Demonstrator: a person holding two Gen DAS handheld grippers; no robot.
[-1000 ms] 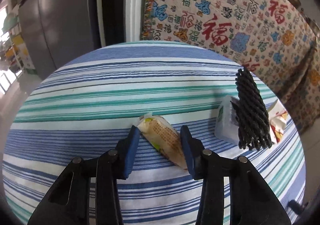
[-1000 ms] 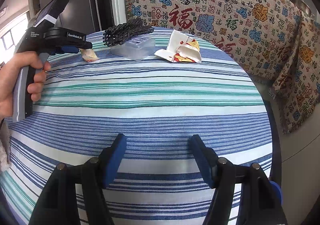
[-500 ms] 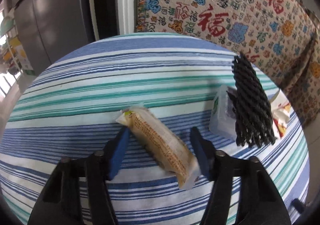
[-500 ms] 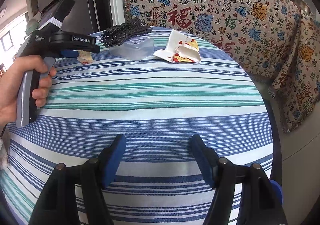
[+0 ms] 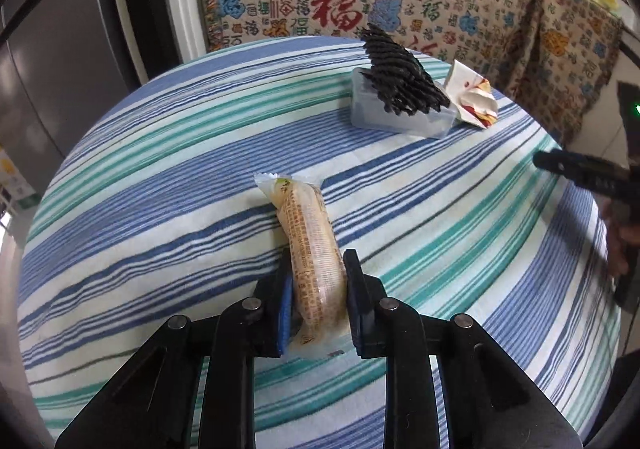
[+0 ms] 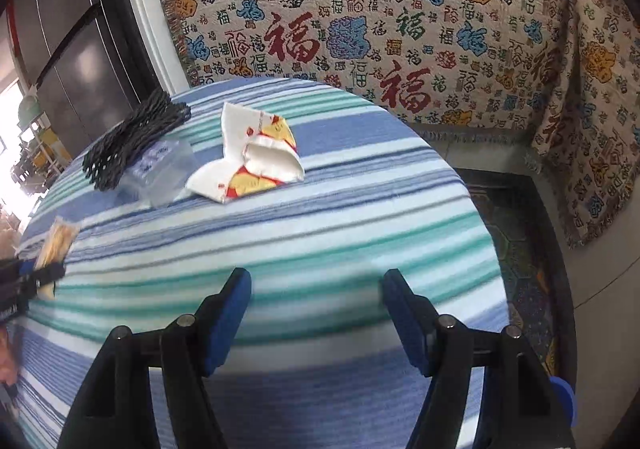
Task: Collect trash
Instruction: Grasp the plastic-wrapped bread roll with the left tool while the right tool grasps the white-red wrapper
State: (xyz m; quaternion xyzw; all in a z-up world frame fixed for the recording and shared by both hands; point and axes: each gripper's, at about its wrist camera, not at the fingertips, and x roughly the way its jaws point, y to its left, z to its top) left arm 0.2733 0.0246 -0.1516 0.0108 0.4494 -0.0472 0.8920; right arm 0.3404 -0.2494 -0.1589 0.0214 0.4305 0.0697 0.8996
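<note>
Left gripper (image 5: 316, 297) jaws closing on long yellowish printed plastic snack wrapper (image 5: 310, 245), pads already pinching its near end. Wrapper's long axis runs straight away from jaws, far end on round blue-green striped tabletop (image 5: 160, 177). Mid-table: clear plastic box (image 6: 160, 173) under black foam netting (image 6: 132, 137), crumpled white-red-yellow paper carton (image 6: 256, 157) beside. Right gripper (image 6: 316, 313) jaws apart, empty, nearer to carton, probably next grab.

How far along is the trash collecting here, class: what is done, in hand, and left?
Done: nothing visibly collected. In hand: the left gripper is closing on the snack wrapper. Left: the black foam net, clear plastic box and crumpled paper carton lie on the striped tablecloth; the right gripper is open, empty.
</note>
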